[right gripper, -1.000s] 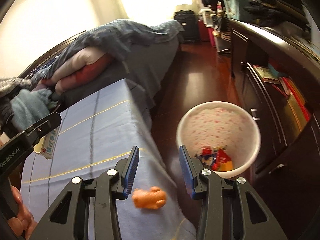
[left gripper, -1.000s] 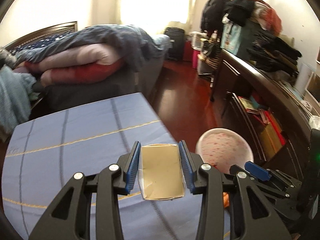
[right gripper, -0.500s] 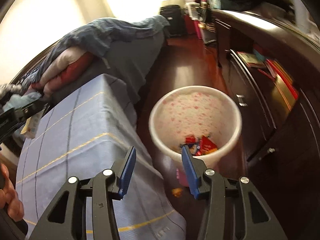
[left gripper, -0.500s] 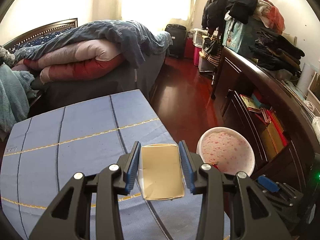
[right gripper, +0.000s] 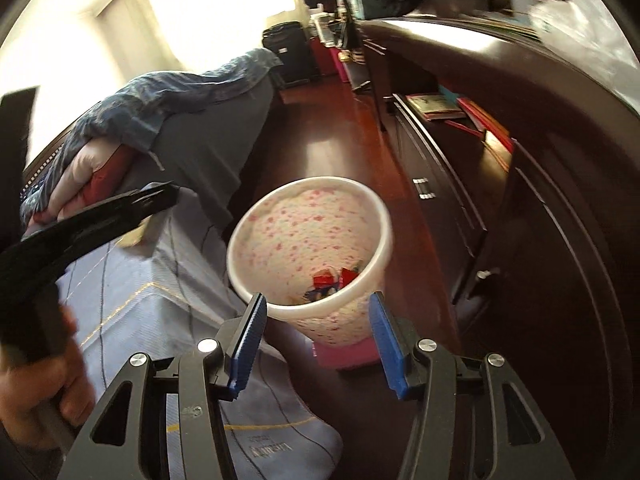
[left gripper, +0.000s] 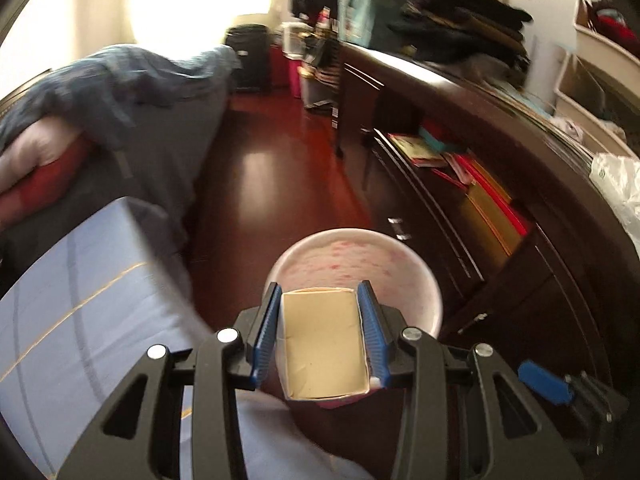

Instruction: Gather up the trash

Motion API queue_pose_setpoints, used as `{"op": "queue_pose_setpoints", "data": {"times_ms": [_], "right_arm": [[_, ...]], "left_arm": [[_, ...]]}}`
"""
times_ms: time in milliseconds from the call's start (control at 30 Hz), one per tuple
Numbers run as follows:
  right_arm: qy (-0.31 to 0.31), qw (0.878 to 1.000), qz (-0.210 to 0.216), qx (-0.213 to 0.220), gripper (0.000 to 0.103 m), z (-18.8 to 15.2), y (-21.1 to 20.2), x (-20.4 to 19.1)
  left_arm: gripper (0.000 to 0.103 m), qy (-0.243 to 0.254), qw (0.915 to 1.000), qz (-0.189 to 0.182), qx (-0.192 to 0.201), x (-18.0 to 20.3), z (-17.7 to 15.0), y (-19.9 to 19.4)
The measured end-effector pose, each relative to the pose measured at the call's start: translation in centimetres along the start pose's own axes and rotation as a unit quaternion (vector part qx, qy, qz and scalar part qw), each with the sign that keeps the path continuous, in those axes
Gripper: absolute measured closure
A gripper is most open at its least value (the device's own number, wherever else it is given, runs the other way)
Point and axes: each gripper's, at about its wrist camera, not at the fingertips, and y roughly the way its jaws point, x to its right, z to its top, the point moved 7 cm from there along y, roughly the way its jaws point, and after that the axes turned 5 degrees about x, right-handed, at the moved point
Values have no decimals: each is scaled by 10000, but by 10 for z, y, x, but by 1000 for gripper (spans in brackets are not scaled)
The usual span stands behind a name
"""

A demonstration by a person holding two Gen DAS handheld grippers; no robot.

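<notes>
Left wrist view: carton (left gripper: 324, 344) gripped lengthwise between fingers (left gripper: 264, 332), open end camera-ward.

The only lettering in either view is a small grey print on the blue cloth (right gripper: 276, 449) at the near edge of the counter in the right wrist view, seen upside down and too blurred to make out; nothing else carries readable text.
</notes>
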Motion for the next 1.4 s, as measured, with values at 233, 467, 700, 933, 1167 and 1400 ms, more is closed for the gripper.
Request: {"op": "queue_pose_setpoints", "data": {"times_ms": [233, 467, 700, 933, 1167, 1400], "right_arm": [[91, 9998, -148, -75, 48, -1, 5, 15], [69, 9998, -175, -94, 43, 2, 16, 15], [-120, 9998, -105, -78, 34, 4, 17, 0], [-538, 9984, -165, 86, 25, 24, 24, -30], [-864, 9961, 122, 166, 22, 32, 14, -73], [-1299, 9886, 722, 242, 14, 15, -11, -140]], "left_arm": [[26, 67, 9996, -178, -187, 23, 4, 44], [8, 72, 9998, -92, -184, 15, 9, 52], [4, -217, 9993, 209, 242, -21, 23, 11], [4, -384, 9953, 590, 660, -54, 36, -46], [4, -729, 9877, 1035, 913, -100, 21, -106], [4, -1161, 9764, 1507, 1017, -150, -12, -162]]}}
